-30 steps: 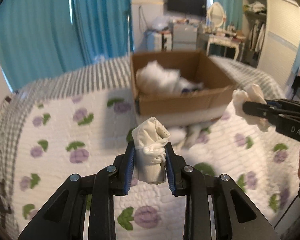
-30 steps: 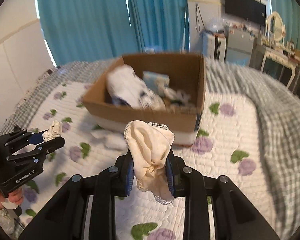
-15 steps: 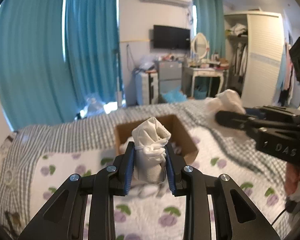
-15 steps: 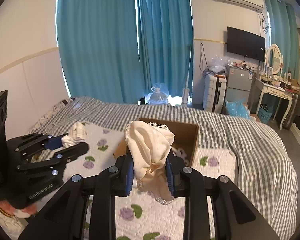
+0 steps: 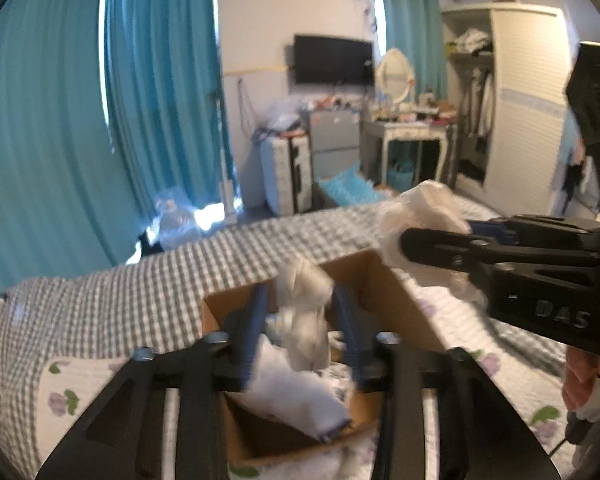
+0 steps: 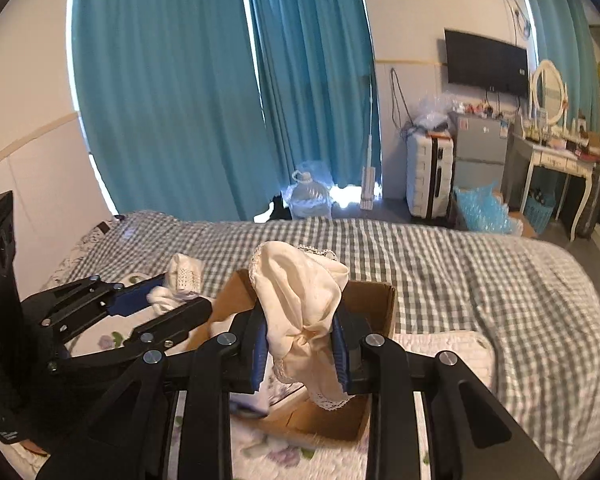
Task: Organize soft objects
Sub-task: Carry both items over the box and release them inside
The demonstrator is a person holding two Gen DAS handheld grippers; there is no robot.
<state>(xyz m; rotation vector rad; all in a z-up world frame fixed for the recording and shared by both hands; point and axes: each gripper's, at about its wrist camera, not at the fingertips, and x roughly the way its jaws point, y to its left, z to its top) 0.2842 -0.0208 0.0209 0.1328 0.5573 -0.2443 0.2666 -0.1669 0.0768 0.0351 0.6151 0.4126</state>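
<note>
Left tongs (image 5: pixel 302 320) opening, white sock (image 5: pixel 306 312) seemingly loose between.

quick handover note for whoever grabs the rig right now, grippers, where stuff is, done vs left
Left gripper: jaws opening, white sock between them, over the box.
Right gripper: shut on cream cloth, also over the box.
Box sits on the bed, with white soft items already inside.
Left: let the sock fall in, then release the cloth into the box.
</note>
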